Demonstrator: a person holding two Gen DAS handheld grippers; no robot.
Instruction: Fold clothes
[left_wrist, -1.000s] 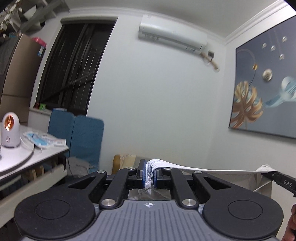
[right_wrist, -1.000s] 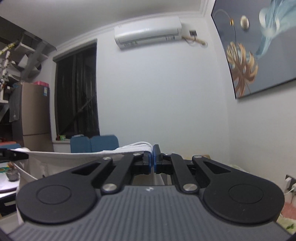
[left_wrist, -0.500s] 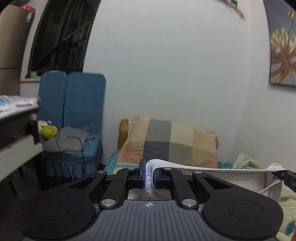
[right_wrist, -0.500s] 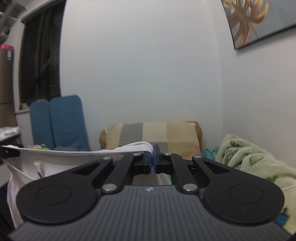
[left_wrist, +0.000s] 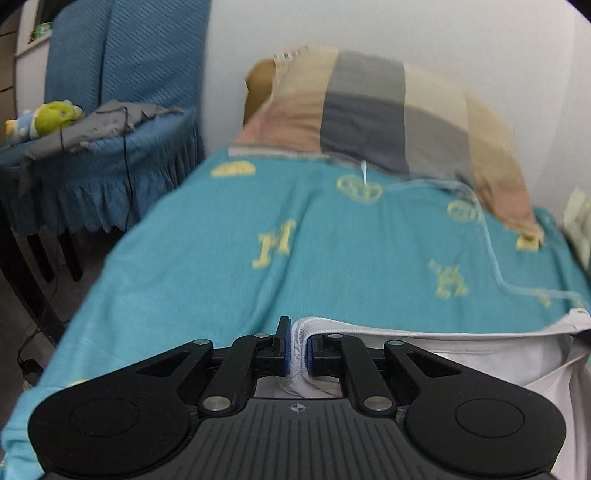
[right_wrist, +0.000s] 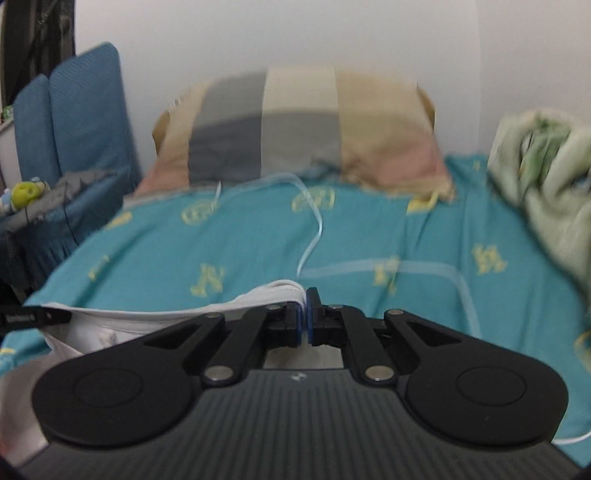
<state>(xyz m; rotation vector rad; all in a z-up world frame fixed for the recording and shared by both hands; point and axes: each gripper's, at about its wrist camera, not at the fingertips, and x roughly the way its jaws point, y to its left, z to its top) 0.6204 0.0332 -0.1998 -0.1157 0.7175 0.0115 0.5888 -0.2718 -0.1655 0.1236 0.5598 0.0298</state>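
A white garment (left_wrist: 424, 334) with a ribbed hem is stretched between both grippers, low over a teal bed cover (left_wrist: 258, 240). My left gripper (left_wrist: 298, 349) is shut on one end of the hem. In the right wrist view my right gripper (right_wrist: 306, 321) is shut on the other end of the white garment (right_wrist: 147, 317), whose body hangs below to the left. The left gripper's tip (right_wrist: 33, 316) shows at that view's left edge, and the right gripper's tip (left_wrist: 580, 334) at the left wrist view's right edge.
A checked pillow (left_wrist: 369, 118) leans at the head of the bed against the white wall. A crumpled pale green blanket (right_wrist: 546, 177) lies on the right. A blue covered chair (left_wrist: 110, 110) with grey cloth and a plush toy (left_wrist: 48, 118) stands left. A thin white cord (right_wrist: 314, 236) crosses the cover.
Both grippers have swung down from facing the wall and air conditioner to low over the bed, still carrying the stretched white garment between them.
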